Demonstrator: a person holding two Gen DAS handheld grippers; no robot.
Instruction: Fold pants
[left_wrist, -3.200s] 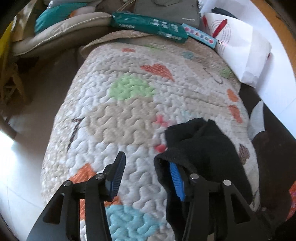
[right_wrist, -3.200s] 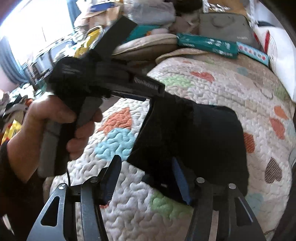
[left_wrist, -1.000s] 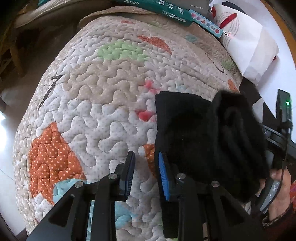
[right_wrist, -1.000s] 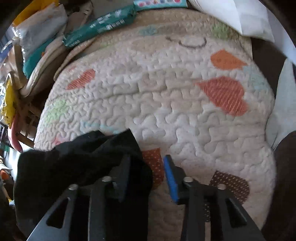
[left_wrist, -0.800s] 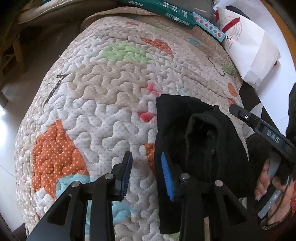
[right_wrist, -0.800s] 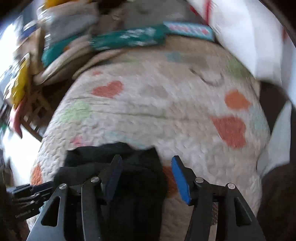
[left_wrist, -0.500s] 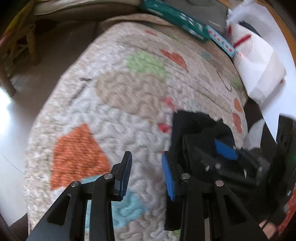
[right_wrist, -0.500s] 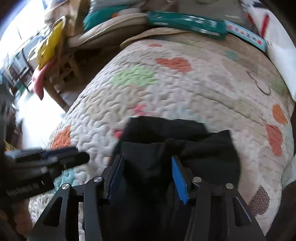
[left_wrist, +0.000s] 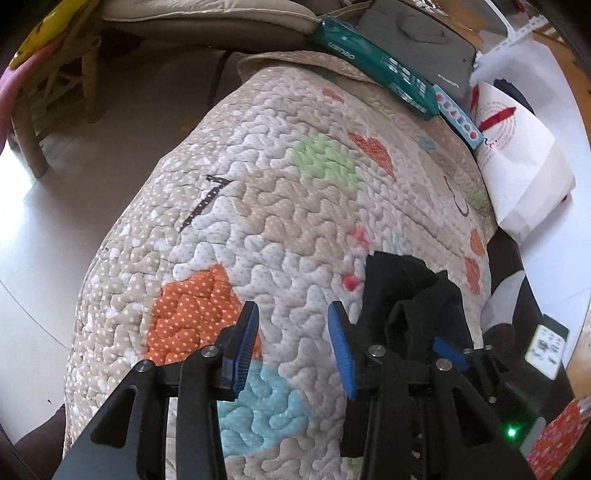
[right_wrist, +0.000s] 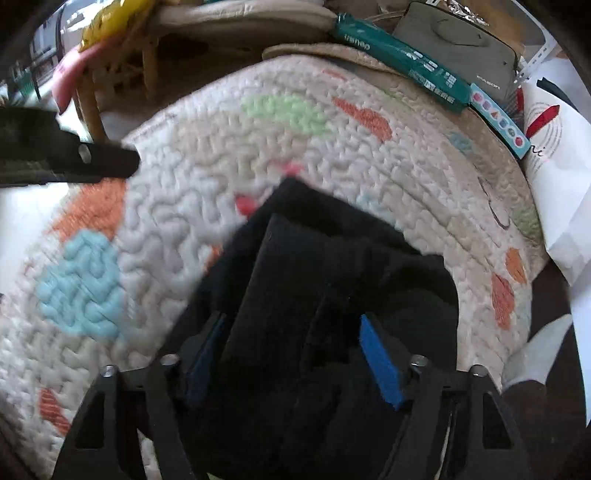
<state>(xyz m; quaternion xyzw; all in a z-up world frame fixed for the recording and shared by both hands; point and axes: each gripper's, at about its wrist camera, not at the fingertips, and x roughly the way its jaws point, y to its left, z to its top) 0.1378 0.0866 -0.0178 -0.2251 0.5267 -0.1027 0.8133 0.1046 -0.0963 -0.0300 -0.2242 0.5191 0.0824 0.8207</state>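
The black pants (left_wrist: 413, 291) lie folded in a small bundle on the quilted cover (left_wrist: 258, 206), also in the right wrist view (right_wrist: 332, 266). My left gripper (left_wrist: 293, 343) is open and empty, just left of the bundle, over bare quilt. My right gripper (right_wrist: 291, 354) is open, its blue-padded fingers (right_wrist: 380, 362) spread over the bundle; I cannot tell if they touch it. Its fingers also show in the left wrist view (left_wrist: 448, 354) at the bundle's near edge. The left gripper's finger (right_wrist: 92, 158) shows at the left edge of the right wrist view.
A green box (left_wrist: 373, 62) and a dark grey case (left_wrist: 417, 37) lie at the quilt's far end. A white paper bag (left_wrist: 517, 155) stands at the right. The floor (left_wrist: 74, 192) and a wooden chair (left_wrist: 55, 85) are to the left.
My left gripper has opened wider and drawn left, off the pants. My right gripper has swung over the folded bundle and now spreads above it. The bundle lies flatter.
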